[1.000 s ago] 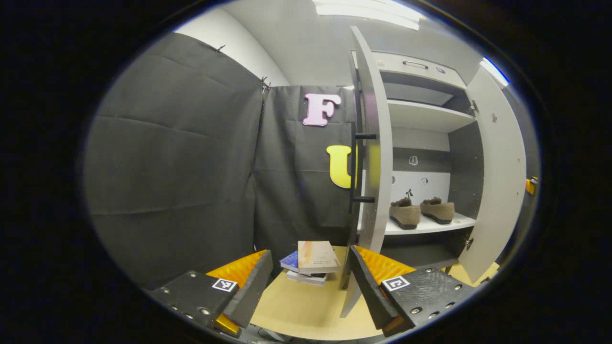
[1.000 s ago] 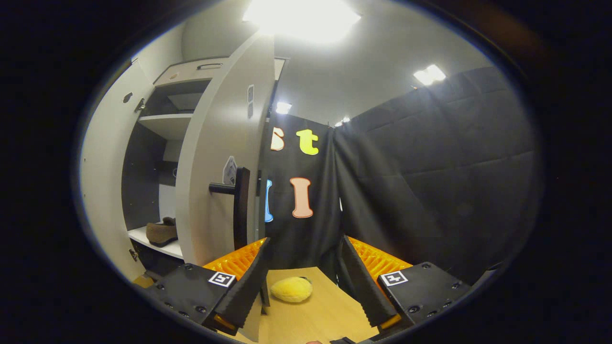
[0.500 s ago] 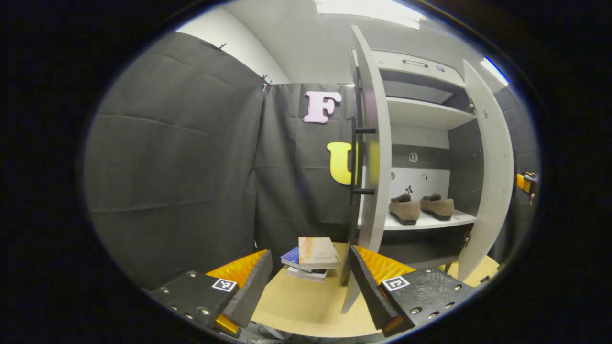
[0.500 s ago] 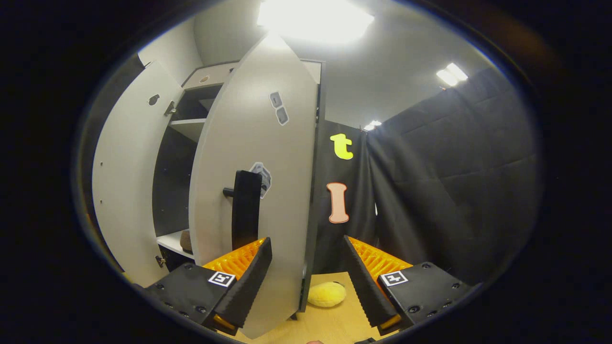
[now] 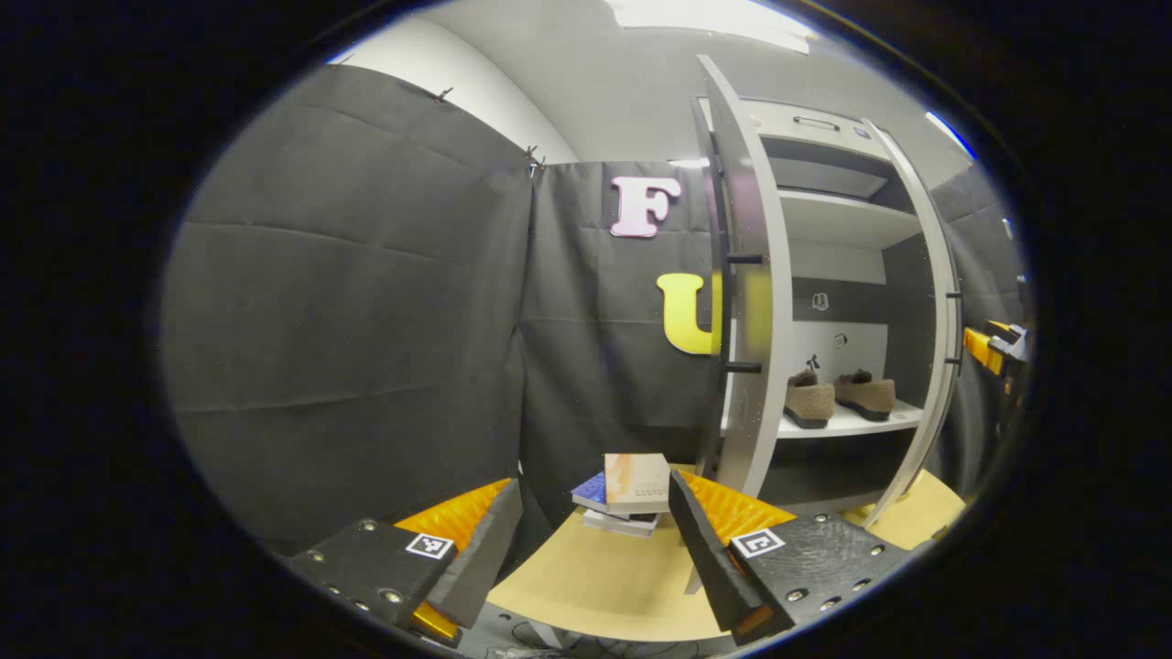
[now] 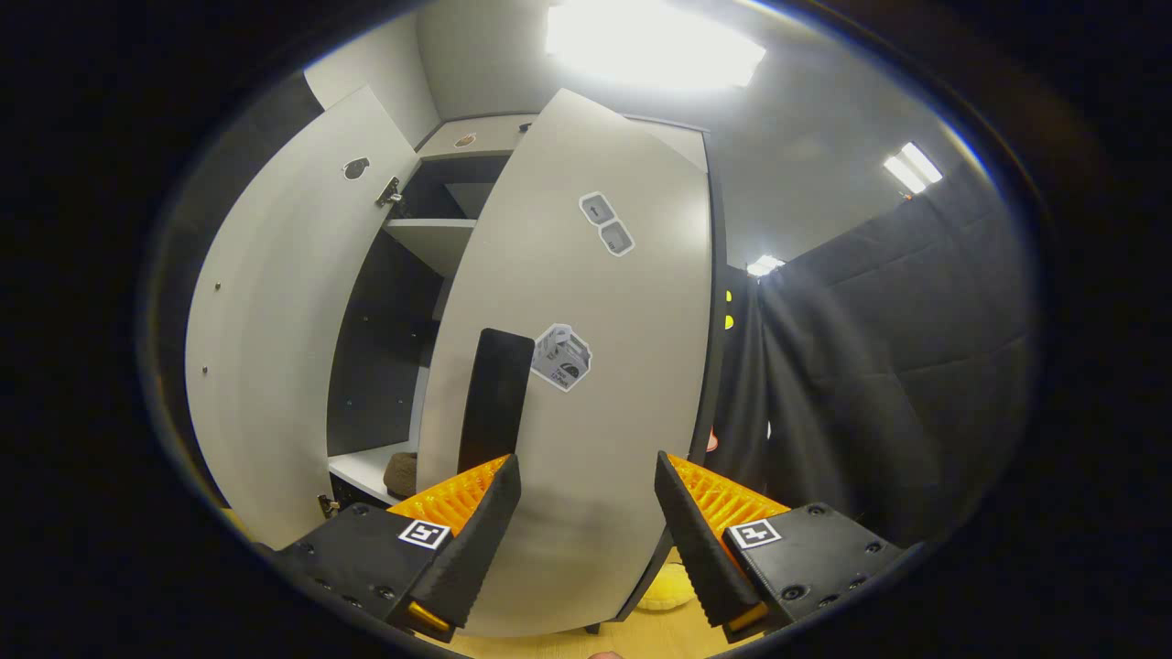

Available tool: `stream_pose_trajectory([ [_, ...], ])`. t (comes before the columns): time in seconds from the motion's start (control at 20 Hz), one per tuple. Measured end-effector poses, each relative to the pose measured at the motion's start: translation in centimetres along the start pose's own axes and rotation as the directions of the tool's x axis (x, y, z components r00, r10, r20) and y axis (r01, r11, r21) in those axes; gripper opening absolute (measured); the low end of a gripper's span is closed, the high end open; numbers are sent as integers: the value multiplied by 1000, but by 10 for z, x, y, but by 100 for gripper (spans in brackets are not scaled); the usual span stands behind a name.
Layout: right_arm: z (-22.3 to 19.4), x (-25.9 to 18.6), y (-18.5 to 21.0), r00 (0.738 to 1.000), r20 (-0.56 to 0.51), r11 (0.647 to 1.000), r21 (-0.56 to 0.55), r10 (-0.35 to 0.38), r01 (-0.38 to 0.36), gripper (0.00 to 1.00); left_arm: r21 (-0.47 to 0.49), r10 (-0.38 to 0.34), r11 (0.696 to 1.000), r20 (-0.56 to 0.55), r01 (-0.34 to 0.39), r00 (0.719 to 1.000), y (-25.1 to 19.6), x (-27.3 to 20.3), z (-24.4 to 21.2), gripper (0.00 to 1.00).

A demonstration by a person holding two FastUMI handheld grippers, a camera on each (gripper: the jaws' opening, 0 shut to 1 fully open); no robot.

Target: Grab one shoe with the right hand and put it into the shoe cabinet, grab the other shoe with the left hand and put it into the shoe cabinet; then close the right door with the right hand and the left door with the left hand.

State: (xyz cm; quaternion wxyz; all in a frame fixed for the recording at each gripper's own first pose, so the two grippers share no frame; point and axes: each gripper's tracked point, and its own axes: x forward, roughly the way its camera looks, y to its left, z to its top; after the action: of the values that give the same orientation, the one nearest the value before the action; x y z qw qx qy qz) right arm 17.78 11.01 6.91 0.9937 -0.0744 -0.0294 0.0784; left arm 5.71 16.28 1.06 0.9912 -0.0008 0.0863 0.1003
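Note:
Two brown shoes [image 5: 810, 400] [image 5: 865, 394] stand side by side on the lower shelf [image 5: 847, 423] of the white shoe cabinet. Its left door [image 5: 746, 275] stands wide open, edge-on, with a black handle [image 5: 732, 311]. The right door [image 5: 934, 320] is partway shut. My left gripper [image 5: 591, 549] is open and empty, well short of the left door. My right gripper [image 6: 586, 531] is open, close in front of the right door's outer face [image 6: 586, 366], beside its black handle [image 6: 494, 403]. A shoe's tip [image 6: 400, 474] peeks past the door.
A stack of books [image 5: 627, 490] lies on the wooden table [image 5: 595, 586] left of the cabinet. A yellow plush toy [image 6: 664, 590] sits on the table under the right door's lower edge. Black cloth walls close in both sides. The left door [image 6: 284, 339] stands open.
The right door has swung far toward shut, with my right gripper following close behind its outer face. The left gripper view has shifted slightly; the left door has not moved.

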Motion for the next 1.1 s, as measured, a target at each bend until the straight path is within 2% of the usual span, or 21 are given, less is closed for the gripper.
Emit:
stream_pose_trajectory([
  [0.15, -2, 1, -7, 1000, -18, 997, 75, 18, -17, 92, 0, 9, 1000, -5, -9, 1000, 1, 4, 1, 99],
  [0.3, -1, -5, -25, 999, -19, 992, 121, -28, 30, 98, -2, 21, 1000, 12, -21, 1000, 0, 13, 15, 99],
  [0.35, 1, -9, -35, 999, -13, 992, 119, -45, 46, 98, -7, 25, 1000, 17, -24, 1000, 0, 17, 20, 99],
  [0.45, -1, -22, -57, 997, -10, 991, 110, -81, 81, 98, -24, 21, 1000, 39, -20, 999, -1, 29, 34, 94],
  [0.5, -4, -30, -68, 995, -12, 989, 104, -101, 101, 97, -40, 19, 999, 60, -17, 998, -2, 38, 44, 99],
  [0.8, -34, -64, -118, 980, -91, 981, 68, -175, 181, 98, -117, 5, 993, 134, 11, 991, -6, 90, 87, 99],
  [0.95, -41, -80, -135, 975, -109, 977, 72, -194, 202, 98, -102, 15, 995, 162, 1, 987, -11, 103, 98, 99],
  [1.1, -48, -90, -150, 968, -121, 971, 72, -220, 229, 96, -79, -12, 997, 169, 26, 986, -32, 108, 102, 99],
])
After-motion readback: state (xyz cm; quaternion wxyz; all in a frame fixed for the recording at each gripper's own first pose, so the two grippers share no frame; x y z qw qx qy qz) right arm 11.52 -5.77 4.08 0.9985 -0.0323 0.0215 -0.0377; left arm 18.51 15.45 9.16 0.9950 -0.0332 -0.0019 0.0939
